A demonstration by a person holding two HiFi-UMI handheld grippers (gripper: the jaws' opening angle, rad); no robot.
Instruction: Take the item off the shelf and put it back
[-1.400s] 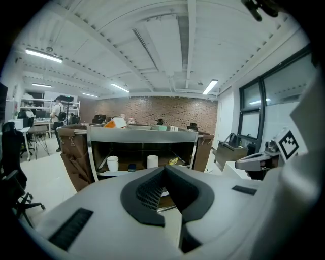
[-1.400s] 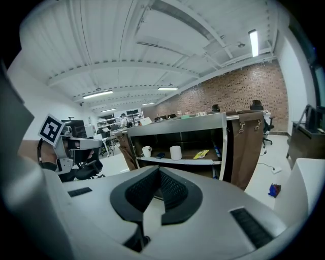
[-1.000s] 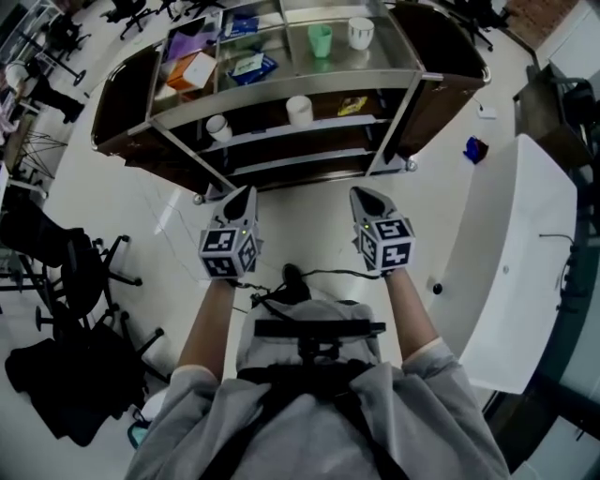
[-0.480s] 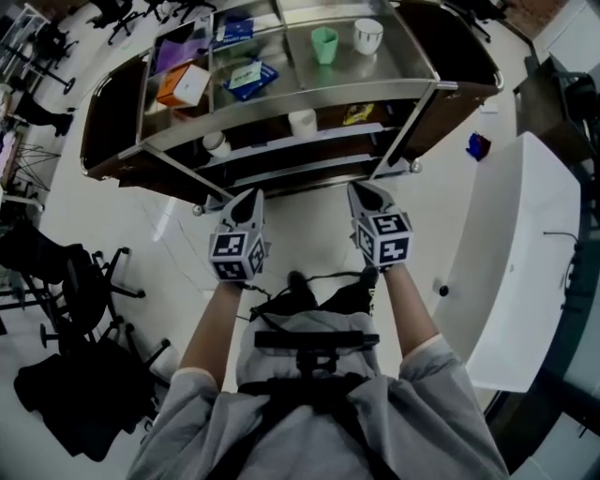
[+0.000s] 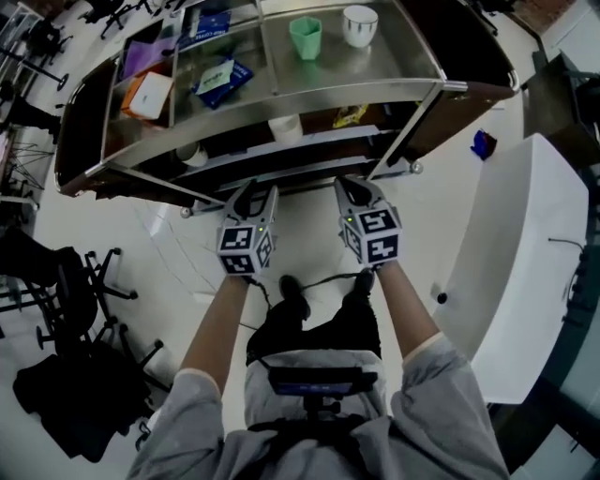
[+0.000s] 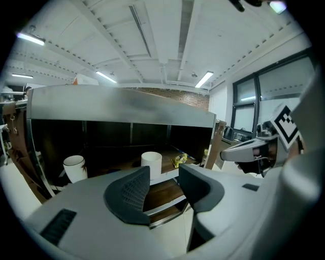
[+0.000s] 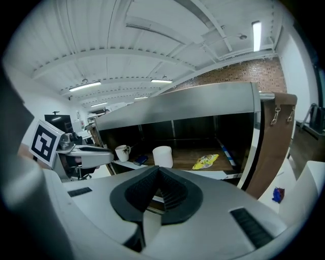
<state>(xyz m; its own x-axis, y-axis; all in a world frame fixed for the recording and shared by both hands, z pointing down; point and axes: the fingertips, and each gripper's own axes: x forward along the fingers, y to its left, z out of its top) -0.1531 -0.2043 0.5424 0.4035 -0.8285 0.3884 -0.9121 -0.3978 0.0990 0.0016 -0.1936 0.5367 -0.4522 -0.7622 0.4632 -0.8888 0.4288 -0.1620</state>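
Note:
A steel shelf cart (image 5: 356, 89) stands in front of me. Its middle shelf holds a plain white cup (image 5: 285, 127), a yellow packet (image 5: 352, 115) and a white mug (image 5: 192, 155). My left gripper (image 5: 255, 194) is just before the cart's lower front edge. Its jaws have just been opening and stand open with nothing between them. In the left gripper view the white cup (image 6: 151, 161) sits straight beyond the gap, some way off. My right gripper (image 5: 352, 187) hovers level beside the left one, shut and empty. In its own view the white cup (image 7: 163, 156) and packet (image 7: 205, 161) lie ahead.
The top shelf carries a green cup (image 5: 306, 37), a white cup (image 5: 359, 24), a blue packet (image 5: 217, 80) and an orange box (image 5: 150, 94). A white table (image 5: 525, 244) runs along the right. Black office chairs (image 5: 66, 281) stand at the left. A small blue object (image 5: 483, 143) lies on the floor.
Both grippers have moved forward and down, up to the cart's front. The left jaws have parted; the right jaws stay shut.

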